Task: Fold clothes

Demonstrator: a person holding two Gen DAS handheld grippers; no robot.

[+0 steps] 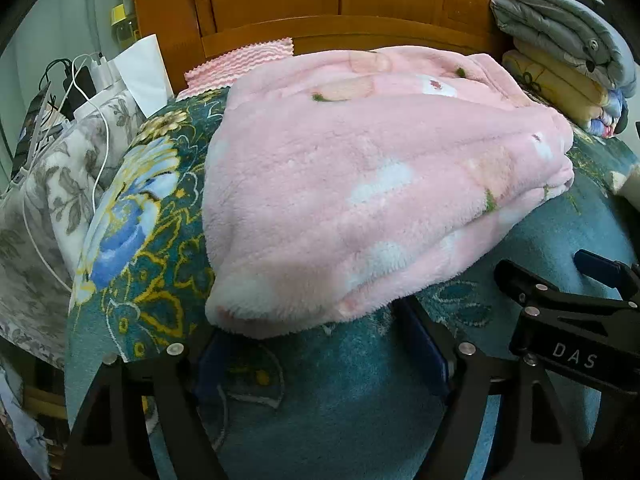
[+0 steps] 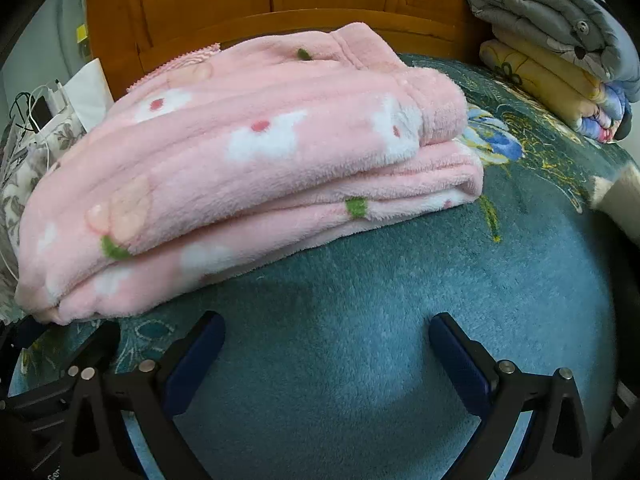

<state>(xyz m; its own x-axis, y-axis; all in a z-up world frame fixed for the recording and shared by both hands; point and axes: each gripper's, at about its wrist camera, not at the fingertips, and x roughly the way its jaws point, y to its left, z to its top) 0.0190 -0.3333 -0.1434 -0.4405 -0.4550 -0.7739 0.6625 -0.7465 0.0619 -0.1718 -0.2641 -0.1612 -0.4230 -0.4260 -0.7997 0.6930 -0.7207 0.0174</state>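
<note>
The folded pink fleece garment [image 2: 248, 176] lies mid-frame on the teal floral bed blanket [image 2: 360, 340], layers stacked. The right tool [image 2: 326, 344] sits bottom centre, fingers apart, empty. The left tool [image 1: 316, 344], likewise spread, touches the garment's near edge.

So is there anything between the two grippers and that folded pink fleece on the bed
Nothing visible. The left gripper sits open right at the near edge of the pink fleece, and the right gripper is open with only bare teal blanket between it and the fleece.
</note>
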